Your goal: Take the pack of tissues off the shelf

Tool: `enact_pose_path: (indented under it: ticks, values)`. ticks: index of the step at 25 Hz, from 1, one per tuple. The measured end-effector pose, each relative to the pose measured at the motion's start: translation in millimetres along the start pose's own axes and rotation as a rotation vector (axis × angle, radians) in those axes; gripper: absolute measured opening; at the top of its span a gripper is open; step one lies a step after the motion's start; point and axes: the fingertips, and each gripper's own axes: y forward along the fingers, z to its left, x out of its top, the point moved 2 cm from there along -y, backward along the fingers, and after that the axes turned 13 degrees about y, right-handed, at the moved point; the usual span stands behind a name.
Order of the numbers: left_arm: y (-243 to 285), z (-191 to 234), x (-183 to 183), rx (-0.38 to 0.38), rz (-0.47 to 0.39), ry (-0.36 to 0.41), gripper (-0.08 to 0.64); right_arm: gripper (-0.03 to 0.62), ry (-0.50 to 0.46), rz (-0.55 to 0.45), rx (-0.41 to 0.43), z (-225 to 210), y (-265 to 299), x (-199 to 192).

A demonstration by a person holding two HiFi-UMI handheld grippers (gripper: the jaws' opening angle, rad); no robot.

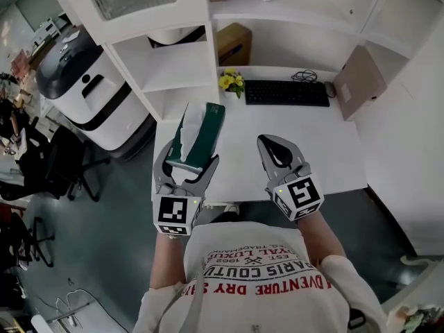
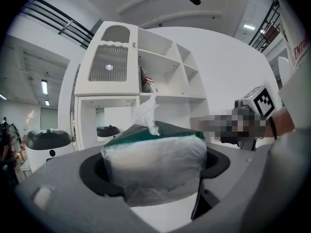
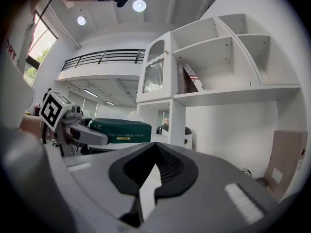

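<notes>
The pack of tissues (image 1: 202,134), dark green with clear wrap and a white tissue sticking out of its top, is off the shelf and over the left part of the white desk (image 1: 243,159). My left gripper (image 1: 187,161) is shut on its near end. In the left gripper view the pack (image 2: 154,161) fills the space between the jaws of that gripper (image 2: 156,171). My right gripper (image 1: 269,144) hovers over the desk to the right, shut and empty. In the right gripper view the jaws of this gripper (image 3: 154,153) meet, and the pack (image 3: 119,129) shows at the left.
A white shelf unit (image 1: 175,66) rises behind the desk. A black keyboard (image 1: 286,92), yellow flowers (image 1: 231,82) and a cardboard box (image 1: 361,82) sit at the desk's back. A white and black machine (image 1: 90,89) and dark chairs (image 1: 55,165) stand on the left.
</notes>
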Motion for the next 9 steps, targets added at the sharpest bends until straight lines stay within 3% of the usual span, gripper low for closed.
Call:
enact_pose_path:
  ticks: [9]
  values:
    - [12.6, 9.0, -3.2, -0.017, 0.006, 0.008, 0.44, 0.0, -0.003, 0.013, -0.018, -7.2, 19.9, -4.1]
